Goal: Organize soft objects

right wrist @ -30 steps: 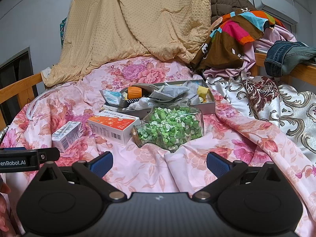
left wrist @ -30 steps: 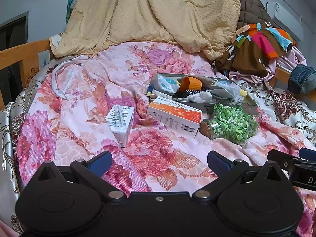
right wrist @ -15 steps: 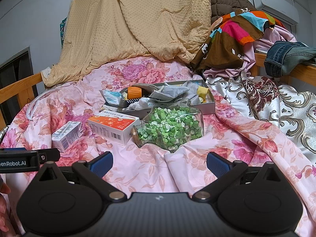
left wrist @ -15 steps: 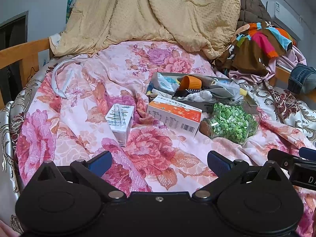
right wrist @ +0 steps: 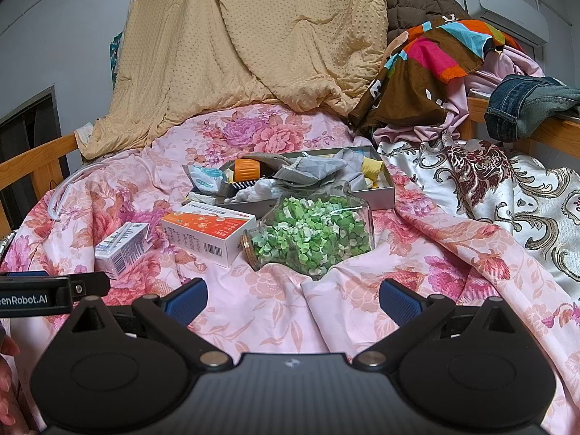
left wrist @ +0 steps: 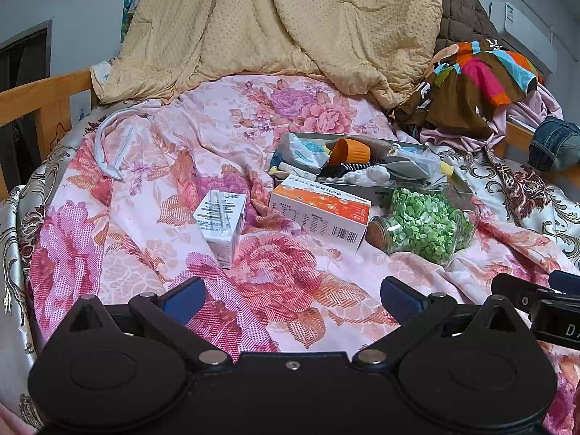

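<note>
On the floral bedspread [left wrist: 152, 217] lie a small white carton [left wrist: 221, 223], an orange and white box [left wrist: 320, 215] and a glass jar of green paper stars [left wrist: 424, 226]. Behind them a grey tray [right wrist: 384, 195] holds socks, packets and an orange cup [right wrist: 247, 169]. My left gripper [left wrist: 291, 299] is open and empty, low over the bedspread in front of the carton. My right gripper [right wrist: 291, 299] is open and empty in front of the jar [right wrist: 311, 241]. The carton [right wrist: 121, 250] and box [right wrist: 208, 233] also show in the right wrist view.
A beige quilt [left wrist: 290, 25] is heaped at the back. Colourful clothes [right wrist: 438, 61] and jeans [right wrist: 525, 105] pile at the right on a wooden rail. A wooden bed rail [left wrist: 40, 98] runs along the left. A white cord [left wrist: 108, 148] lies at the left.
</note>
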Action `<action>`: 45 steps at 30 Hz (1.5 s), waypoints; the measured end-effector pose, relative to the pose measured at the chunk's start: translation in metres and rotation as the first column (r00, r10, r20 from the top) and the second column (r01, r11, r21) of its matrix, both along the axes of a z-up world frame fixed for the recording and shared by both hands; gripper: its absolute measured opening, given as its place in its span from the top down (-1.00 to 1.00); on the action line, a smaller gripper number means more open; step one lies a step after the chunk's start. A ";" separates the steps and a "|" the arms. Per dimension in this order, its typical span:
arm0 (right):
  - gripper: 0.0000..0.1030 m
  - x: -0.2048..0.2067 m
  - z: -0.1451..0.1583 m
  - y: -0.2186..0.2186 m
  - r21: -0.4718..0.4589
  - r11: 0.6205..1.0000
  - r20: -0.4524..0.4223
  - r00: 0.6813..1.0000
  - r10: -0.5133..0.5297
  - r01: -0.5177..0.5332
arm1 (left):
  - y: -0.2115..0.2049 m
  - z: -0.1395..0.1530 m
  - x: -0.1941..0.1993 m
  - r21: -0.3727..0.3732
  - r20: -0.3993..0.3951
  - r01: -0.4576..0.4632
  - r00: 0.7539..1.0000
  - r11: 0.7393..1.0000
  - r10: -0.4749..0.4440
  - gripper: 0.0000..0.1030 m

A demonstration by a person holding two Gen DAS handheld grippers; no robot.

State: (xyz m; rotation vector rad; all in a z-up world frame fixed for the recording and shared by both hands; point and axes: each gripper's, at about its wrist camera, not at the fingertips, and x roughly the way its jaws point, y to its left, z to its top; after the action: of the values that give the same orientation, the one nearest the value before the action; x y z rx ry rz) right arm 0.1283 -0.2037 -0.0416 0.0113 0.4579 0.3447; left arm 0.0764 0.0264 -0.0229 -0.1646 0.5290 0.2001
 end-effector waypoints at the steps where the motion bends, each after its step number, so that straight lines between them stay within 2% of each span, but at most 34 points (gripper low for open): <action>1: -0.99 0.000 0.000 0.000 0.000 1.000 0.000 1.000 0.000 0.000 | 0.000 0.000 0.000 0.000 0.000 0.000 1.000 1.000 0.000 -0.98; 8: -0.99 0.000 0.000 0.000 0.000 1.000 0.001 1.000 0.000 0.000 | 0.000 0.000 0.000 -0.001 -0.002 0.003 1.000 1.000 -0.003 -0.98; 17: -0.99 0.000 0.000 0.000 0.000 1.000 0.000 1.000 0.000 0.000 | 0.005 0.003 0.001 -0.074 -0.037 0.021 0.999 0.997 -0.023 -0.98; 26: -0.99 0.000 0.000 0.000 0.000 1.000 0.000 1.000 0.000 0.000 | 0.008 0.005 0.005 -0.101 -0.076 0.008 0.997 0.995 -0.016 -0.98; 45: -0.99 0.000 0.000 0.000 0.000 1.000 0.001 1.000 0.000 0.000 | 0.009 0.004 0.006 -0.091 -0.082 0.009 0.996 0.996 -0.017 -0.98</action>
State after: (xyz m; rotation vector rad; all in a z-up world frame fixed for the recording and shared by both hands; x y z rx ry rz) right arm 0.1281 -0.2033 -0.0420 0.0112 0.4573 0.3443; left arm 0.0819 0.0352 -0.0192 -0.2418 0.6222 0.1710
